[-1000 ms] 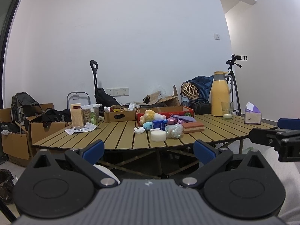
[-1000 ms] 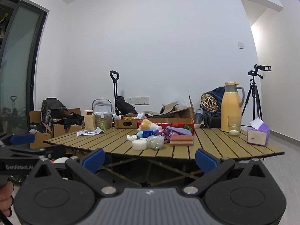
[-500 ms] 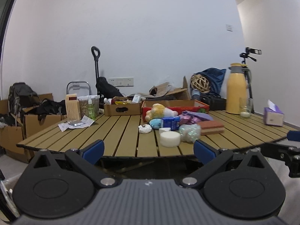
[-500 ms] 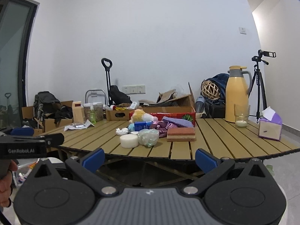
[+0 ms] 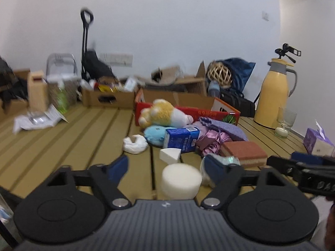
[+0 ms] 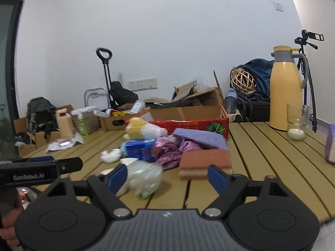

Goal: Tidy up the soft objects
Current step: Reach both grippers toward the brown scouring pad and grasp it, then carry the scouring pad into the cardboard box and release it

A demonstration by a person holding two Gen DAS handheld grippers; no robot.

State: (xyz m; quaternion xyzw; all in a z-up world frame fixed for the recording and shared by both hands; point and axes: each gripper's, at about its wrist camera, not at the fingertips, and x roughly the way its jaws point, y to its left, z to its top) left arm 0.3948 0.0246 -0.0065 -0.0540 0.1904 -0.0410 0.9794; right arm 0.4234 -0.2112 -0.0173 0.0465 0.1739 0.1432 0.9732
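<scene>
Your slatted table (image 5: 88, 129) shows blurred at its far left clutter. The soft pile sits mid-table before the red box (image 6: 188, 124). Your left gripper (image 5: 166, 164), jaws just narrowing yet open, frames the round white sponge (image 5: 181, 181). Your right gripper (image 6: 166, 174), likewise, half-hides the iridescent bag (image 6: 144, 177).

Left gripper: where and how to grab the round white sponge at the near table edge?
Take the round white sponge across its curved side wall, coming in low from the near table edge. It lies flat like a puck, nearest of the pile, and the left gripper already faces it, fingers apart.
</scene>
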